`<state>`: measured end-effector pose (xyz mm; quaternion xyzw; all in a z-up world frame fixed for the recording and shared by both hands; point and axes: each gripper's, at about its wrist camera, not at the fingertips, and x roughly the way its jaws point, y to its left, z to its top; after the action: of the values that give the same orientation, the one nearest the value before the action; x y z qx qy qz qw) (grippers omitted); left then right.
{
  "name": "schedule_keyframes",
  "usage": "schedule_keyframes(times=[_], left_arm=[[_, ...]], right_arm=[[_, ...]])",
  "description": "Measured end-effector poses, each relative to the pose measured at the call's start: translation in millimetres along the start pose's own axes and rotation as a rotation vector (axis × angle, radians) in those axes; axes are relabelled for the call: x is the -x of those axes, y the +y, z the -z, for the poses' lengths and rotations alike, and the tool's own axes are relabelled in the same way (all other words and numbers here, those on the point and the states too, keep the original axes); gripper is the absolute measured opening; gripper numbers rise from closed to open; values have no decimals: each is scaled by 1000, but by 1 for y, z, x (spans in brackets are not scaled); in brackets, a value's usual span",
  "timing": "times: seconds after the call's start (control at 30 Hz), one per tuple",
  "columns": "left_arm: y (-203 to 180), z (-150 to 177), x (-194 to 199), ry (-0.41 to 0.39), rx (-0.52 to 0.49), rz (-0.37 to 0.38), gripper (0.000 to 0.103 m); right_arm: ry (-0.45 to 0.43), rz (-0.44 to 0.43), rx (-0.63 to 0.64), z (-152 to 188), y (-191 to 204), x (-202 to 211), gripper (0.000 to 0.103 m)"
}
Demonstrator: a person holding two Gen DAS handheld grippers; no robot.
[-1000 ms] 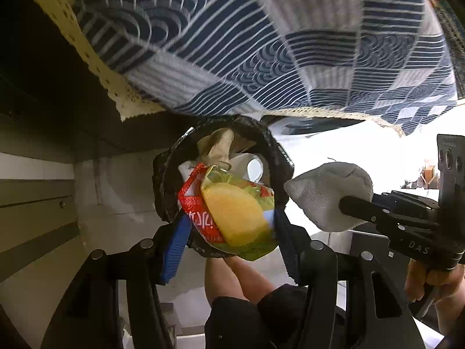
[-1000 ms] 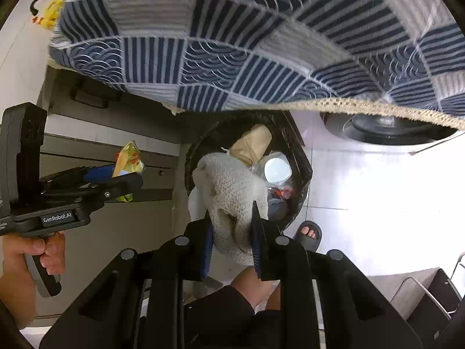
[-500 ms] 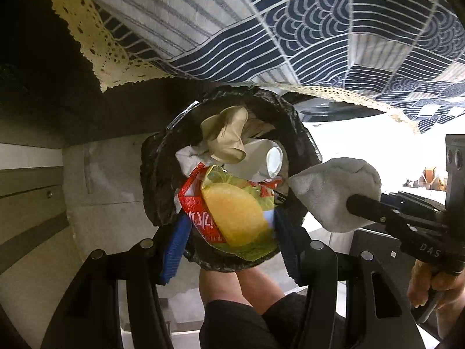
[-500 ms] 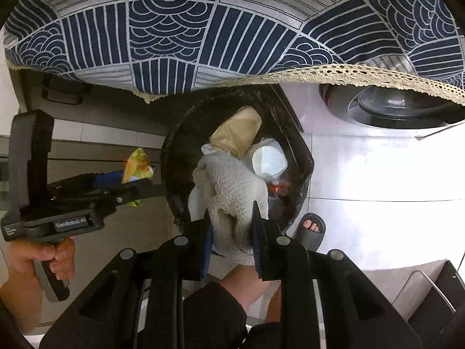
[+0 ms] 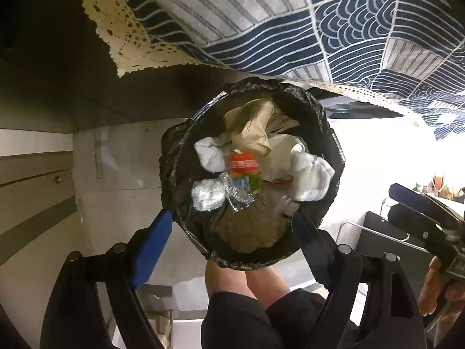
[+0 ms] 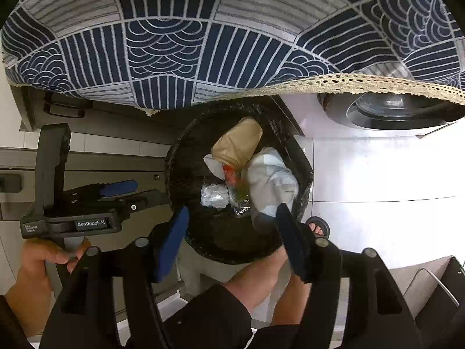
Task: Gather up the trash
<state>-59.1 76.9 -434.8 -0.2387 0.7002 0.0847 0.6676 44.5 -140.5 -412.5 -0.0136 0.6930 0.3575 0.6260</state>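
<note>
A black-lined trash bin [image 5: 334, 151] [image 6: 186, 174] stands on the floor below both grippers. In it lie a red and green snack wrapper [image 5: 243, 171] [image 6: 232, 176], a whitish sock [image 5: 311, 174] [image 6: 270, 180], a tan glove [image 5: 252, 128] [image 6: 238, 142], a foil ball [image 5: 207, 195] [image 6: 215, 195] and white paper. My left gripper [image 5: 232, 229] is open and empty above the bin. My right gripper [image 6: 232, 226] is open and empty above the bin. Each gripper shows in the other's view, the left [image 6: 116, 195] and the right [image 5: 418, 212].
A blue patterned tablecloth with a lace hem [image 5: 290, 23] [image 6: 203, 43] overhangs the bin. A washing machine [image 6: 392, 145] stands to the right, grey cabinet drawers [image 5: 32, 180] to the left. The person's legs and sandalled foot [image 6: 318, 226] are beside the bin.
Both grippers opened. The snack wrapper dropped from the left gripper and the sock from the right gripper into the bin.
</note>
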Motion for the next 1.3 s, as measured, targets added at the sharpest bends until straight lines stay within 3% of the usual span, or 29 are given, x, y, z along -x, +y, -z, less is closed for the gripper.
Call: schedule_keyframes(times=[0.27,0.33,0.63,0.7,0.83,1.17,1.3], left_arm=[[-23,8,51,-44,34,27,88],[-31,13,69,-60,37,34,88],[-72,35,160,-193,8,47,90],[-82,41,184,-246,-9,36,96],[-98,52,228,-343,-25,40,96],[-135,63,323,-564,-89,8,96],[-150,69,348,-616,-125,-11,96]], right_arm=[[-78,11,29,11,12,59,89],[-116,21,31,14,13,78,98],[-297,68,77,24,27,184,98],[-350,70,94,26,32,207,98],[-445,63,109,30,39,249,98],[-624,32,176,27,67,325,98],[-679,51,185,25,72,351,98]])
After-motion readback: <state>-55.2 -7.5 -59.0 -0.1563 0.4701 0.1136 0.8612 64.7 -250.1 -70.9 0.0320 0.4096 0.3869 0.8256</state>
